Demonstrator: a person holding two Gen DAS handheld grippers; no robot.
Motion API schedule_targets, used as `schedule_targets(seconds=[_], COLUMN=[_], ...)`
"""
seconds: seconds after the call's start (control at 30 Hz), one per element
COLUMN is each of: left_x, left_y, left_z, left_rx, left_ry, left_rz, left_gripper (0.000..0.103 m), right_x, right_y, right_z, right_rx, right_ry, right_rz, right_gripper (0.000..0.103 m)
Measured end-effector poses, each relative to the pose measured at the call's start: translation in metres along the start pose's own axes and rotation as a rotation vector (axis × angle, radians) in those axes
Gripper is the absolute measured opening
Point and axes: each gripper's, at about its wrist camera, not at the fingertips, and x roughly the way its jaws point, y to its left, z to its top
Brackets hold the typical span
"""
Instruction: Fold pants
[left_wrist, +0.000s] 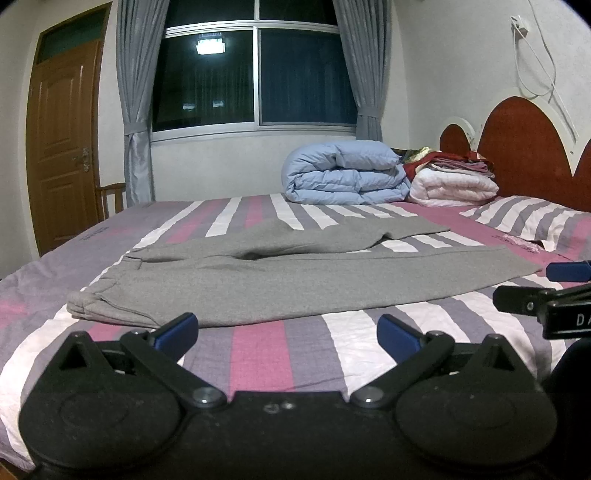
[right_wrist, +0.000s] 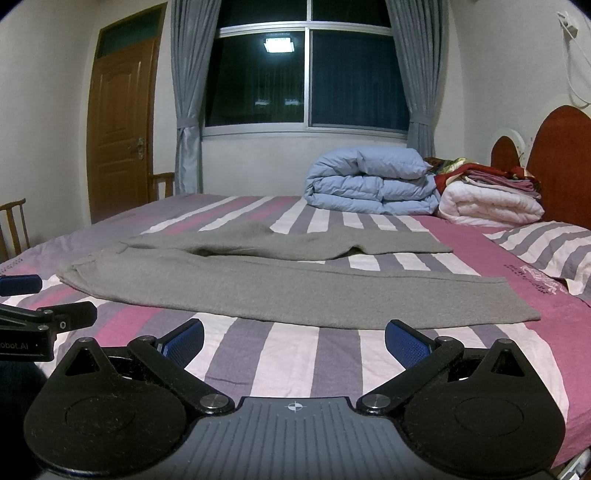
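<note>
Black two-finger left gripper (left_wrist: 287, 330) and its twin, the black right gripper (right_wrist: 294, 339), hover side by side low over the near edge of a bed with a pink, purple and white striped sheet (left_wrist: 258, 354), blue-padded fingers (left_wrist: 176, 330) spread wide and grasping nothing. Just beyond them lie the grey knit pants (left_wrist: 258, 280), unfolded and flat on the sheet, none of the folding yet done. Their long axis runs across the bed from left to right: the gathered waistband (left_wrist: 92, 299) points toward the brown wooden door (left_wrist: 62, 147), while the 2 legs fan out toward the red arched headboard (left_wrist: 528, 147), the near leg's cuff (right_wrist: 517, 306) closest to the right gripper. The opening step appears to be in hand; the next move likely calls for pinching waistband and near cuff, then carrying that leg over the far one.
</note>
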Motion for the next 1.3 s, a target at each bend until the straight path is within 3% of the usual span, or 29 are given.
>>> schedule_targets(seconds=[0.6, 0.8, 0.93, 1.1, 1.23, 1.3], left_x=[-0.001, 0.005, 0.024, 0.052, 0.079, 0.097], left_y=[-0.002, 0.008, 0.029, 0.07, 0.116, 0.141], left_z=[0.001, 0.015, 0.034, 0.063, 0.084, 0.095], left_rx=[0.0, 0.0, 0.021, 0.028, 0.003, -0.005], left_ry=[-0.001, -0.008, -0.005, -0.003, 0.014, 0.043], left_rz=[0.003, 0.013, 0.036, 0.035, 0.064, 0.082], left_gripper=[0.097, 0.097, 0.097, 0.097, 0.097, 0.094], right_x=[0.001, 0.01, 0.028, 0.075, 0.113, 0.138], right_y=[0.0, 0.001, -0.004, -0.009, -0.015, -0.019], right_z=[-0.002, 0.005, 0.025, 0.065, 0.097, 0.111], right_rx=[0.005, 0.006, 0.023, 0.023, 0.0, 0.0], right_ry=[-0.002, -0.002, 0.0, 0.069, 0.077, 0.124], right_rz=[0.007, 0.04, 0.073, 0.143, 0.179, 0.198], right_gripper=[0.103, 0.103, 0.103, 0.103, 0.103, 0.103])
